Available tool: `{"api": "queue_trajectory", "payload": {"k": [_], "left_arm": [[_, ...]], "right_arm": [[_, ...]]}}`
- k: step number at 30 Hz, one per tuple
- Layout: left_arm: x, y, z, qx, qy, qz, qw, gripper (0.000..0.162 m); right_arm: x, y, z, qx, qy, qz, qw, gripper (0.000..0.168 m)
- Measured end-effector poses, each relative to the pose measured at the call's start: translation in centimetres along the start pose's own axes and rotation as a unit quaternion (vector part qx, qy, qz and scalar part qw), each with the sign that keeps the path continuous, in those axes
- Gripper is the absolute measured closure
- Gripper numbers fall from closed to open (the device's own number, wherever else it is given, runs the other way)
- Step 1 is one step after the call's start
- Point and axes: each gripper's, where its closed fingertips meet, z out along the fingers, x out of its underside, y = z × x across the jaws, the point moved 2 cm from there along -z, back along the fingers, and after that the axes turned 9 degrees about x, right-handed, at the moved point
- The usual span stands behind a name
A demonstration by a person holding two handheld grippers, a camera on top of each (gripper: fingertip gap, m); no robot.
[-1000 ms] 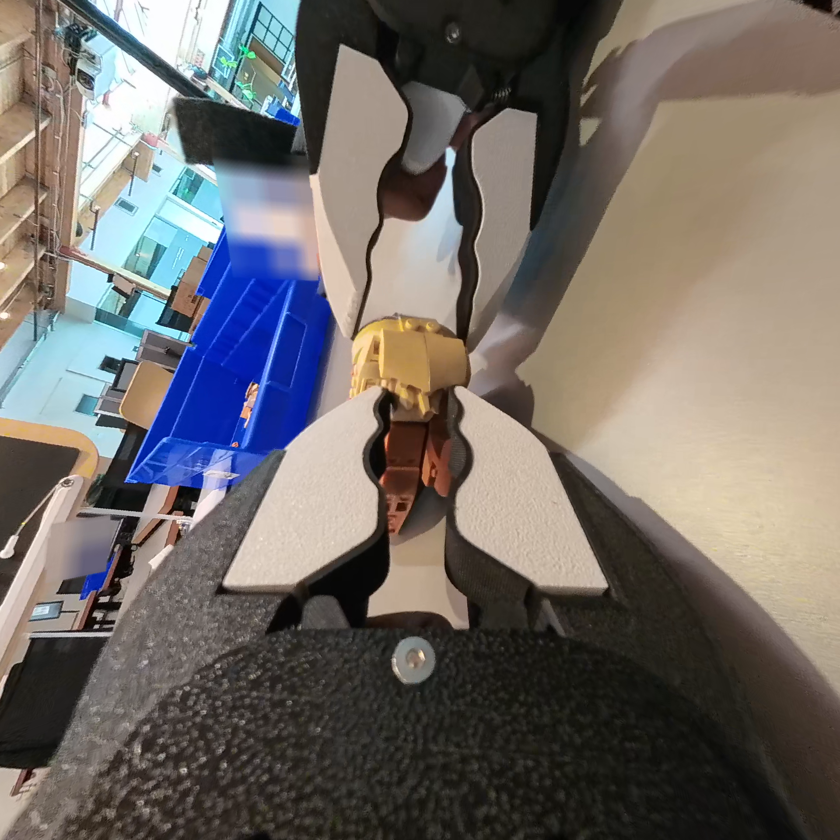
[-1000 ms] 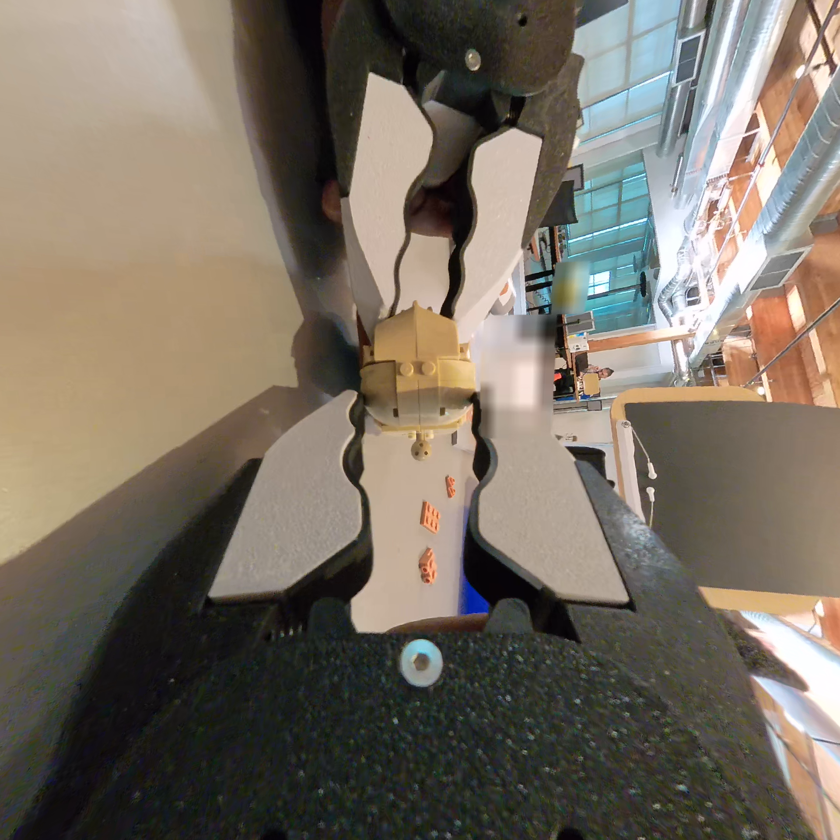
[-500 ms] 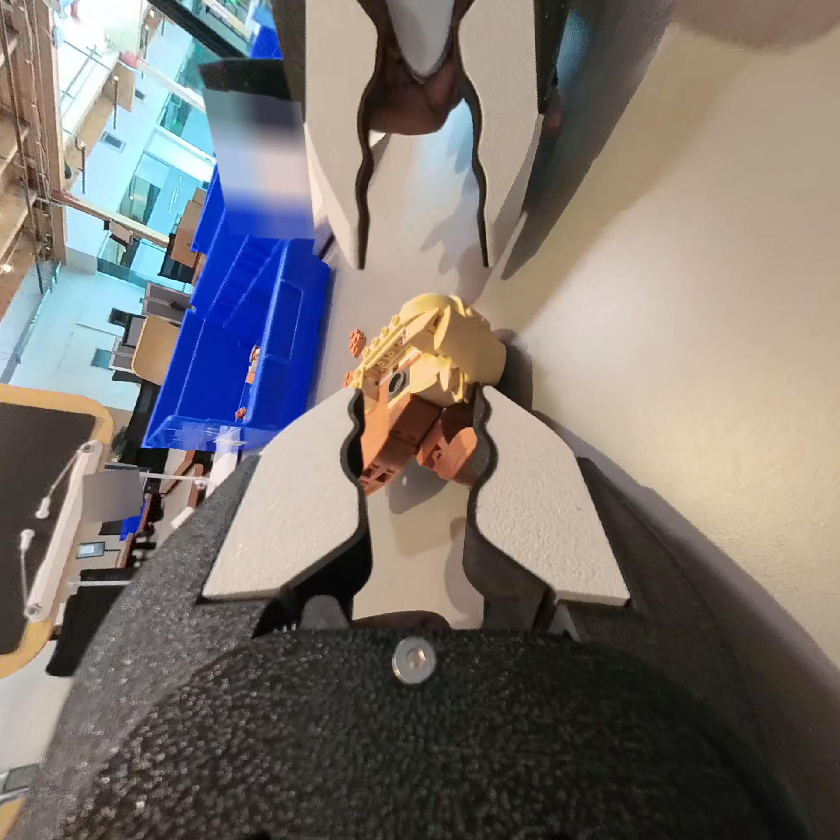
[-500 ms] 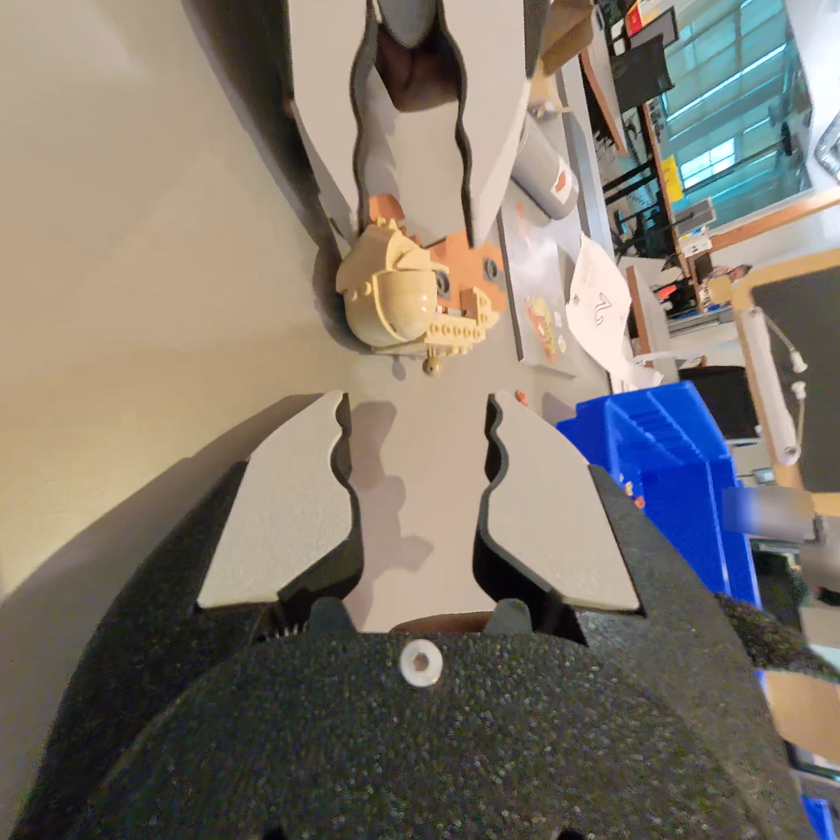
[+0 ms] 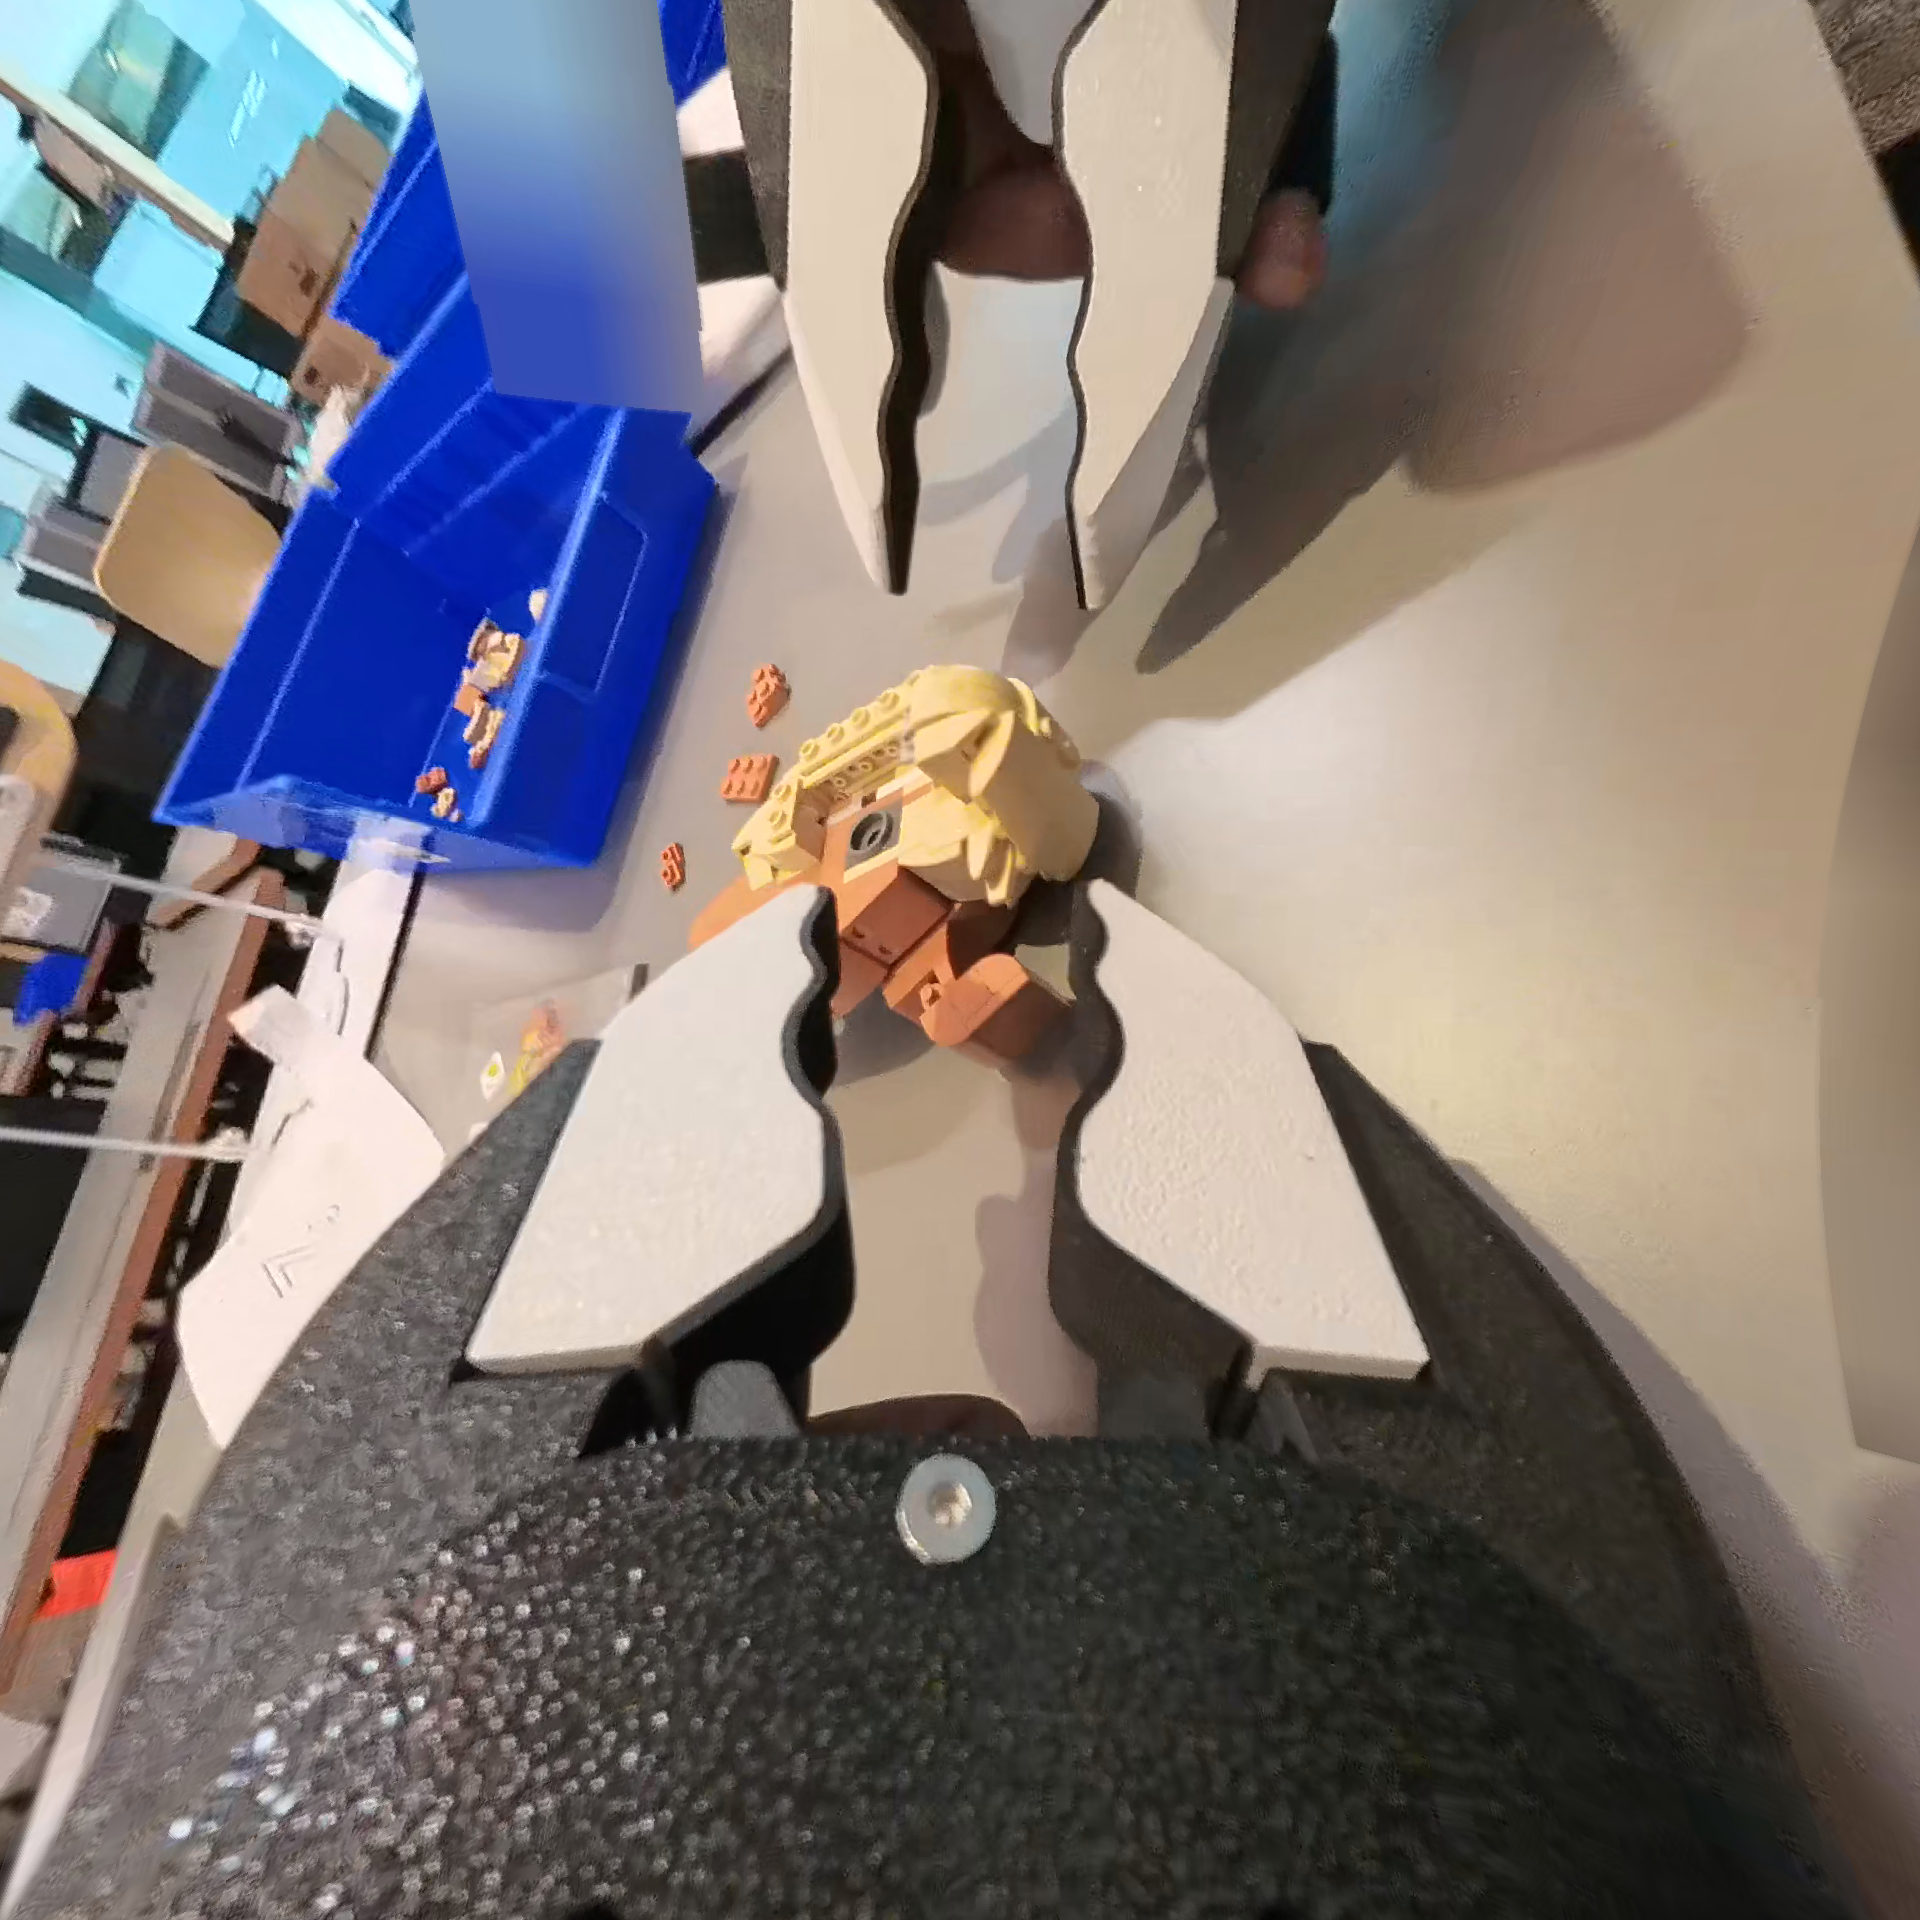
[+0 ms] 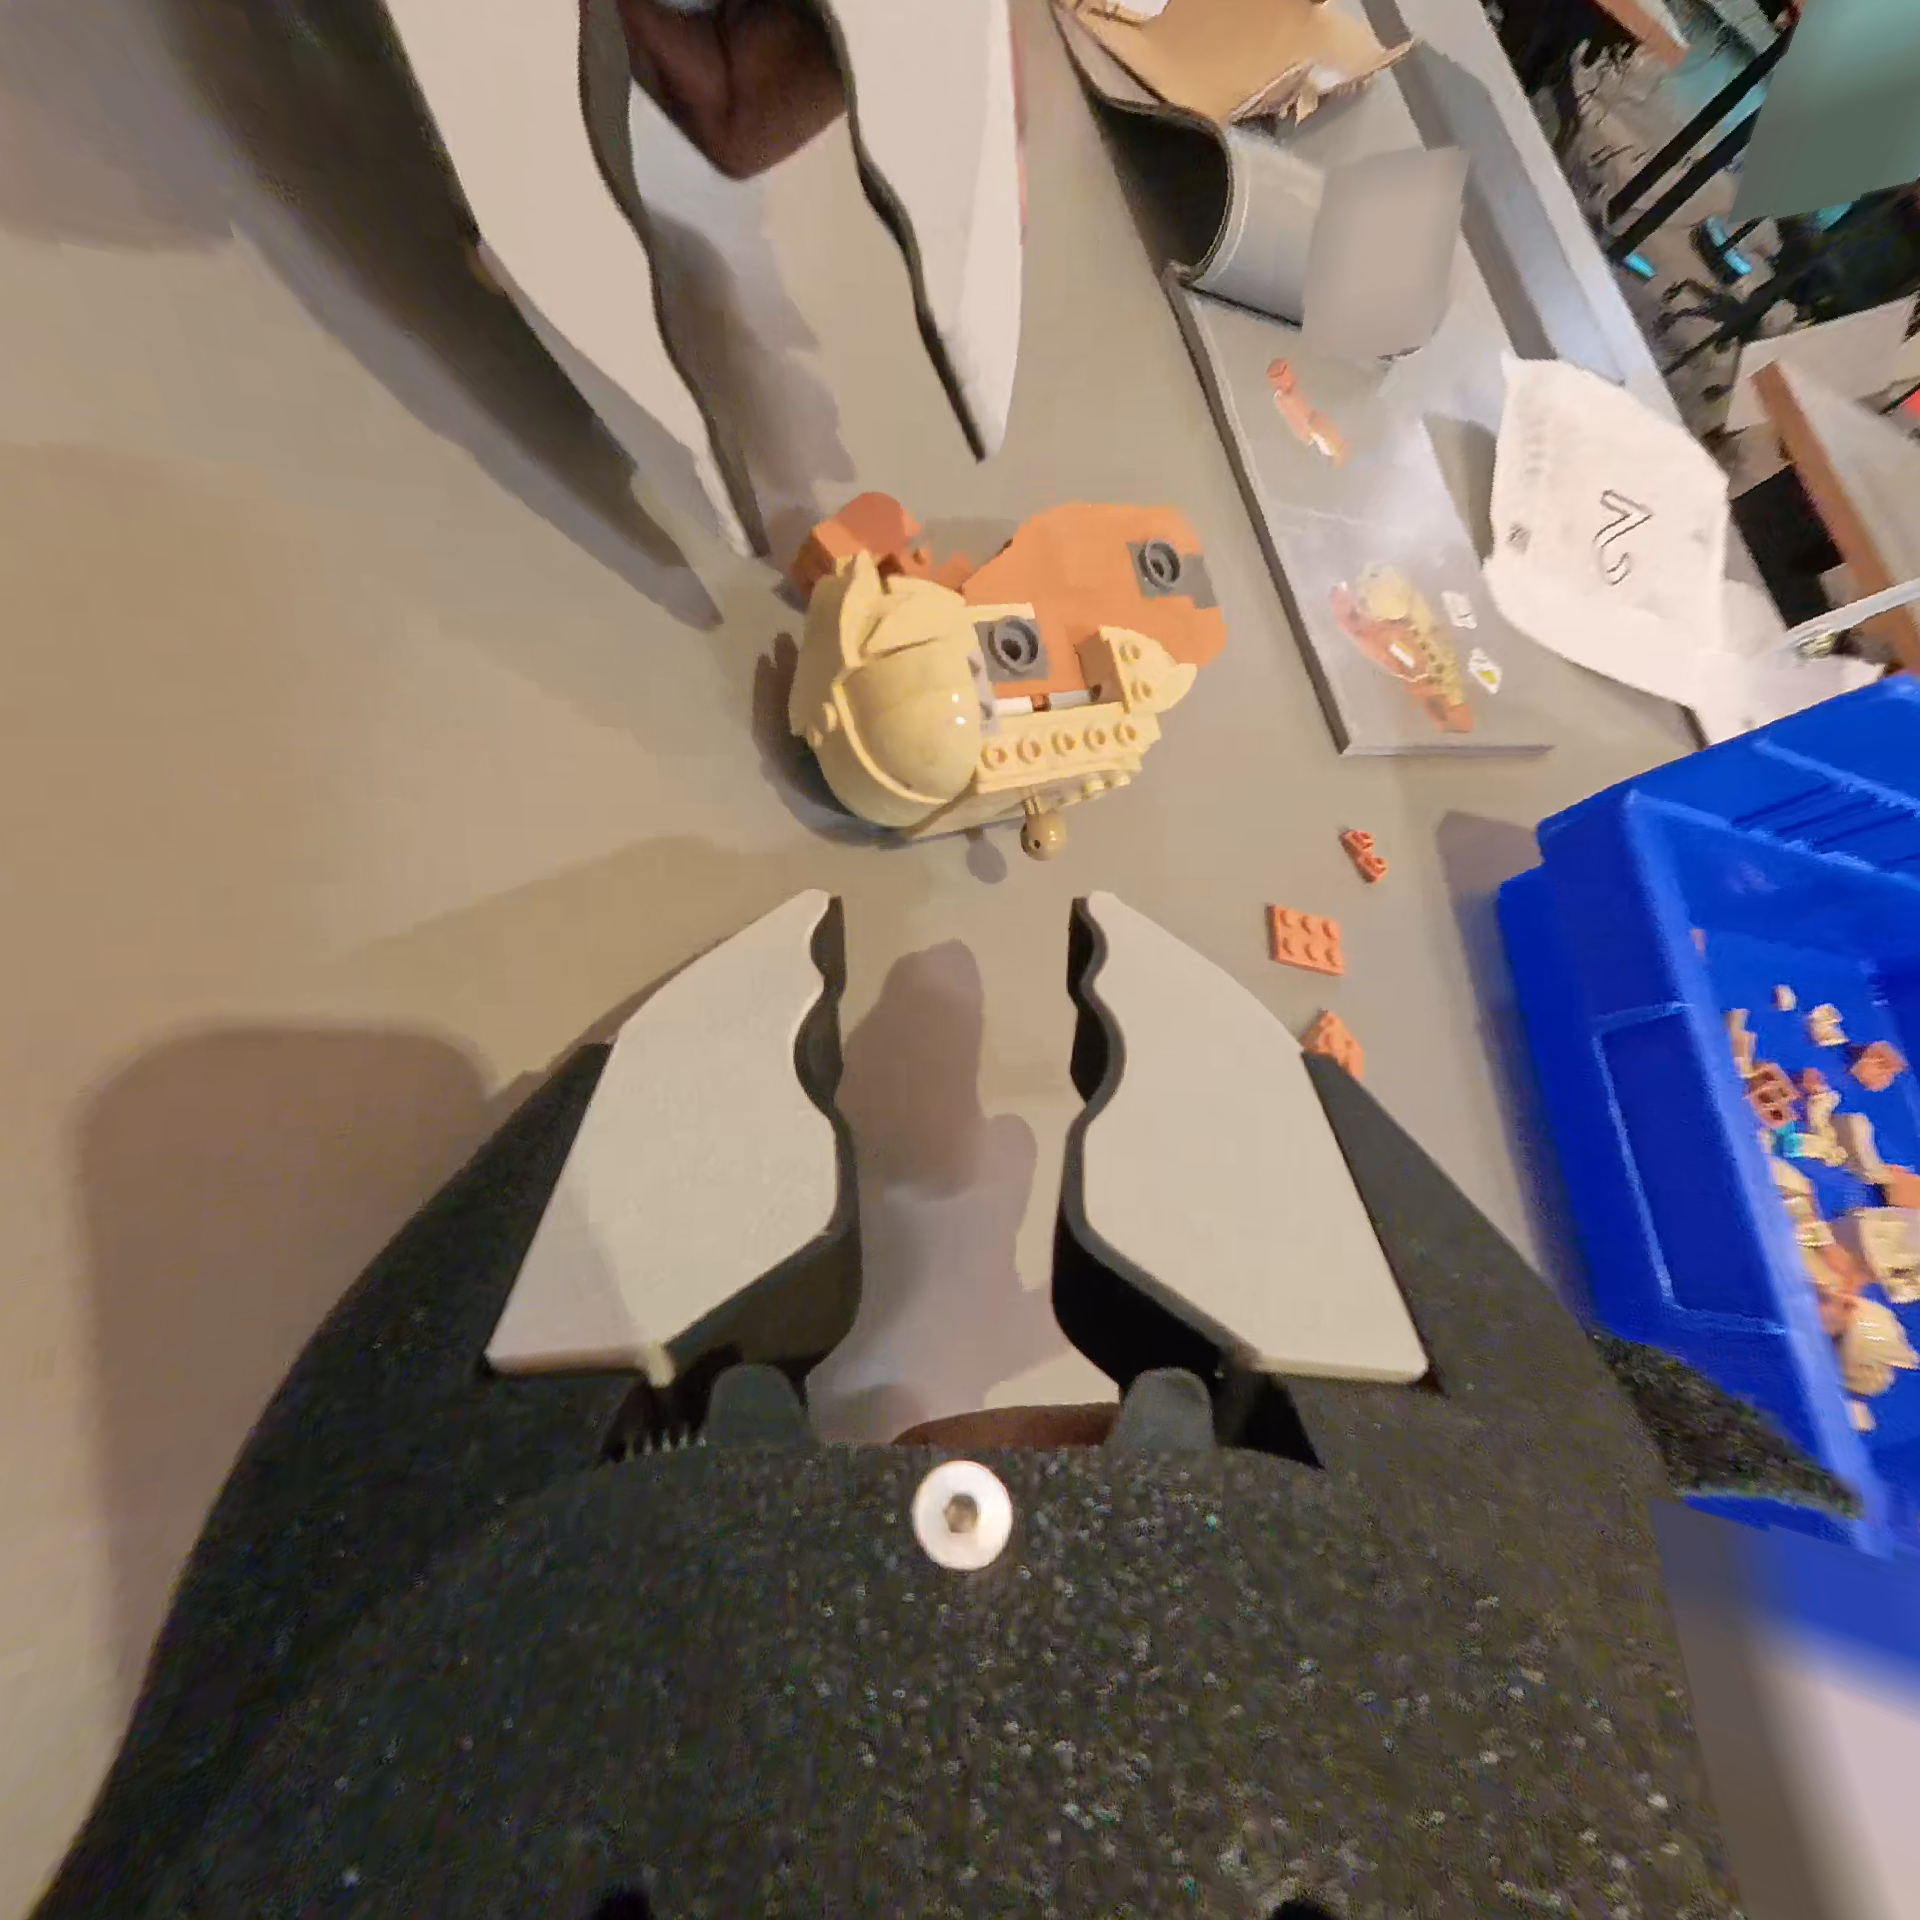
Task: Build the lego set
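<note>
Since the earlier frames both tongs have let go of the tan-and-brown brick model [image 6: 977, 675] and drawn back from it; the model, held between them a second ago, now lies on the grey table [image 6: 312, 675]. The left tongs [image 5: 951, 914] are spread, their tips just beside the model's brown end [image 5: 935, 966] but not pinching it. The right tongs [image 6: 951, 914] are likewise spread and empty, standing a short way off from the model's rounded tan end [image 6: 894, 727], with bare table between. Each pair of tongs appears in the other's view on the far side of the model, jaws parted.

Three small loose brown brick pieces [image 6: 1304, 940] lie on the table between the model and the blue plastic bin [image 6: 1621, 997]; the bin stands near the model and holds further tan and brown pieces [image 6: 1829, 1164]. A grey flat booklet [image 6: 1382, 623] with a picture of the model lies beside the model, on the side away from the right tongs' view. Just beyond the booklet, farther from the model, lies a crumpled white bag [image 6: 1610, 520], and a torn grey cardboard box [image 6: 1257, 177] stands at the booklet's far end
</note>
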Motion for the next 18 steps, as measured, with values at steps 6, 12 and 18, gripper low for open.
{"api": "queue_trajectory", "payload": {"k": [6, 12, 18], "left_arm": [[-1.5, -0.3, 0.1, 0.028, -0.009, -0.097, 0.995, 0.127], [-2.6, 0.1, 0.6, 0.036, -0.013, -0.204, 0.978, 0.142], [-2.3, 0.7, 1.0, 0.035, 0.0, -0.284, 0.958, 0.154]], "right_arm": [[-0.8, 0.2, 0.0, -0.031, -0.005, 0.103, 0.994, 0.131], [-1.1, 0.8, 0.1, -0.047, -0.015, 0.135, 0.99, 0.135], [-1.3, 0.8, 0.7, -0.051, -0.009, 0.142, 0.989, 0.136]]}}
